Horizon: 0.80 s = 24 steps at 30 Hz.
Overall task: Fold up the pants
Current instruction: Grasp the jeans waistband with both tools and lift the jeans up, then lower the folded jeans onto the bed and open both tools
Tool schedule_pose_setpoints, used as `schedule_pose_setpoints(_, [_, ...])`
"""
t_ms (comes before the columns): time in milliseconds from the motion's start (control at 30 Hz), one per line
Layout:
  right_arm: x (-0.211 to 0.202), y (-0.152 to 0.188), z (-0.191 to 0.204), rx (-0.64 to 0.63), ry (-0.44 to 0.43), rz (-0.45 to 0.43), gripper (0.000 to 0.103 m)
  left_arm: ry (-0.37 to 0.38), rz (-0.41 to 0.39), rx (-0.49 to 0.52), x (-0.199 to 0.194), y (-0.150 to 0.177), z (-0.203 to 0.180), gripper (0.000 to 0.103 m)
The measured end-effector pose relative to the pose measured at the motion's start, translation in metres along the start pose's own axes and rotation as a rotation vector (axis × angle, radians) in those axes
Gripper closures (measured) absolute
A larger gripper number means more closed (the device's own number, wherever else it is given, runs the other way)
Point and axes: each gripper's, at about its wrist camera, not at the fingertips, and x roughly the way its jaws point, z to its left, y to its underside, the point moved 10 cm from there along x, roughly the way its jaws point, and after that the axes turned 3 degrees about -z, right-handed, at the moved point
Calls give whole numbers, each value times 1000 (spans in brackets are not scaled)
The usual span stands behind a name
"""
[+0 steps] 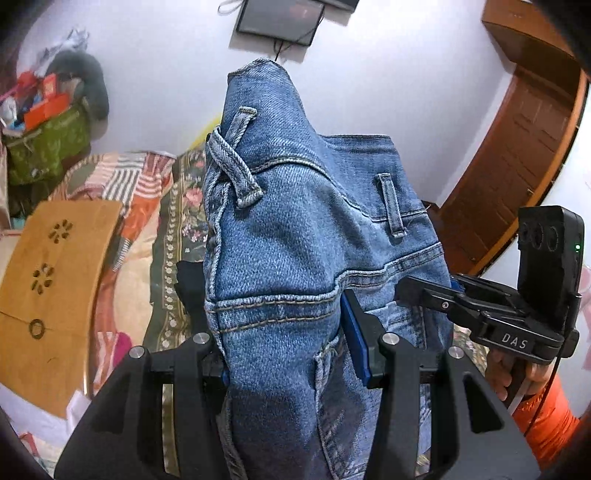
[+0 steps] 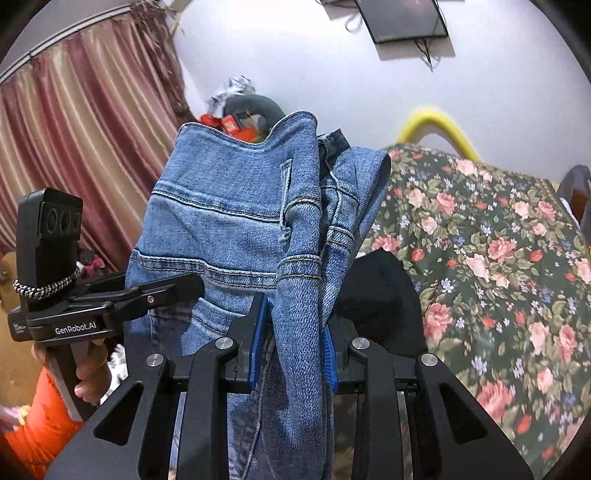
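Blue denim jeans (image 1: 288, 229) hang in the air at the waistband, back side with belt loops and pocket seams toward the left wrist camera. My left gripper (image 1: 284, 332) is shut on a thick fold of them, blue pads (image 1: 354, 332) pressing the cloth. In the right wrist view the jeans (image 2: 229, 221) bunch between the blue pads (image 2: 258, 332) of my right gripper (image 2: 295, 336), shut on the waistband. Each gripper shows in the other's view: the right gripper (image 1: 417, 291) at the jeans' right edge, the left gripper (image 2: 177, 288) at their left edge. Orange-sleeved hands hold both.
A floral bedspread (image 2: 480, 240) lies below and to the right, with a dark item (image 2: 376, 295) on it. A wooden lap table (image 1: 48, 295) and striped bedding sit left. Piled bags (image 1: 48, 140), a curtain (image 2: 74, 129), a wooden door (image 1: 517, 147) and a wall screen (image 1: 280, 18) surround.
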Motion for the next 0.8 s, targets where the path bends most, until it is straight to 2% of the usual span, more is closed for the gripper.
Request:
schedule_pose_setpoints(300, [82, 11, -61, 37, 79, 113, 79, 8, 101, -76, 114, 8, 46, 55])
schedule_pose_setpoints(433, [107, 23, -80, 42, 110, 164, 80, 21, 180, -142, 159, 24, 64, 55])
schedule_pose_setpoints(533, [118, 33, -91, 49, 148, 188, 80, -1, 253, -165, 183, 38, 74, 55])
schedule_pose_setpoints(633, [120, 40, -95, 41, 170, 213, 78, -21, 293, -171, 194, 49, 75, 53])
schedule_pose_setpoints(733, [109, 39, -94, 56, 161, 220, 77, -32, 289, -186, 187, 48, 77, 49])
schedule_pose_setpoints(800, [97, 38, -92, 49, 168, 220, 77, -66, 286, -179, 183, 49, 83, 48])
